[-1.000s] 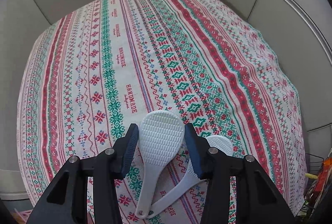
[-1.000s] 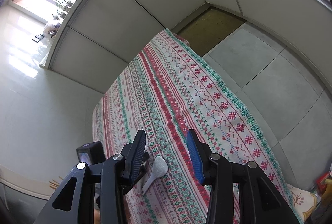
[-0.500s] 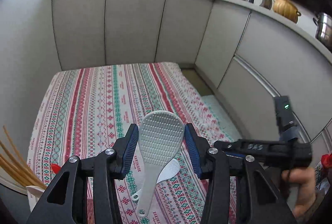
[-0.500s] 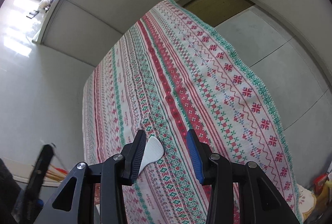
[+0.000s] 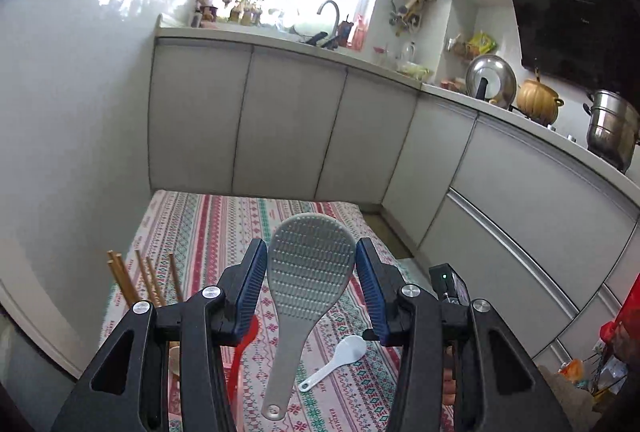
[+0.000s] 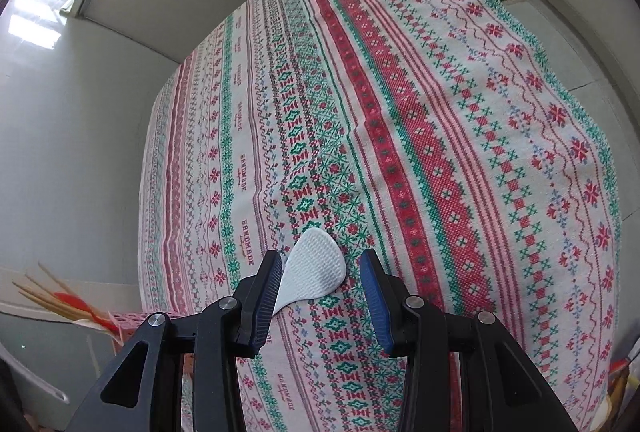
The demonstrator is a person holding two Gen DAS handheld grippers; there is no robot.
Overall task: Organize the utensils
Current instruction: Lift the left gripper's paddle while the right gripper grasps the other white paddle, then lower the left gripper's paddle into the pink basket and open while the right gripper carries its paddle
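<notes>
My left gripper [image 5: 310, 272] is shut on the ribbed head of a grey-white rice paddle [image 5: 308, 268], which hangs clear above the table with its handle pointing down towards me. A smaller white paddle [image 5: 340, 356] lies on the patterned tablecloth [image 5: 200, 228] below it. In the right wrist view that smaller paddle [image 6: 316, 272] sits just beyond and between the fingers of my right gripper [image 6: 320, 296], which is open with nothing gripped. Its left finger hides the paddle's handle.
Wooden chopsticks [image 5: 136, 280] and a red utensil [image 5: 240, 348] stand in a holder at the table's left edge, with the chopsticks [image 6: 44, 292] also in the right wrist view. Grey cabinets [image 5: 280, 132] ring the table. Pots [image 5: 608, 136] and a sink tap [image 5: 330, 12] are on the counter.
My left gripper has lifted the ribbed paddle off the cloth and tipped upward, bringing the kitchen counter into view. The right gripper has sunk closer to the smaller paddle on the table.
</notes>
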